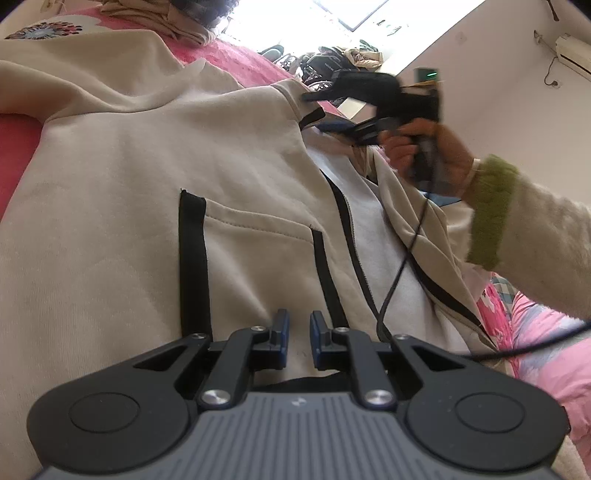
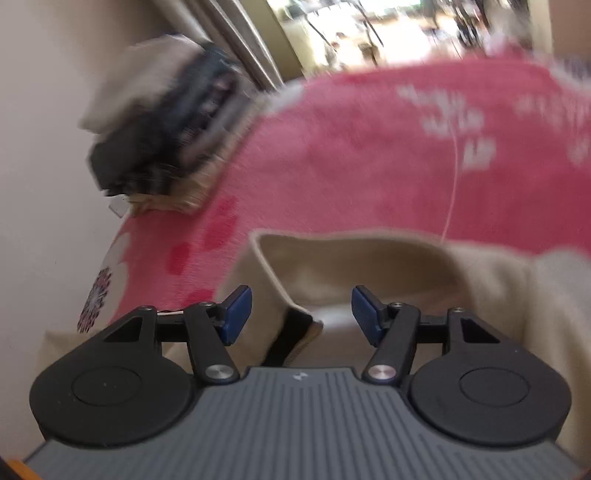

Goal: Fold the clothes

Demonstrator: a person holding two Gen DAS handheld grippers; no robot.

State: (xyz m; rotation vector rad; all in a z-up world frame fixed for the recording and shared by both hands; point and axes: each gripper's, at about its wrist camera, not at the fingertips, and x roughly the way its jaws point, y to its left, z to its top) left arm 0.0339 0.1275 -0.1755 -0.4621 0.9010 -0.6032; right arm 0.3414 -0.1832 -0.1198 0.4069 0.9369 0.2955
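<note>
Cream zip-front hooded jacket with black pocket trim lies spread on pink floral fleece blanket. Left gripper at 6 o'clock: narrow gap, nothing held, over the hem. Right gripper wide open, straddling the jacket's cuff edge, not clamped.

A pink floral blanket covers the bed beneath a pale wall, an air conditioner and a bright window.

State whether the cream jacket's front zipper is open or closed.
Open. On the cream jacket, the dark zipper edges diverge, exposing pale lining between them; the right gripper is at the collar.
</note>
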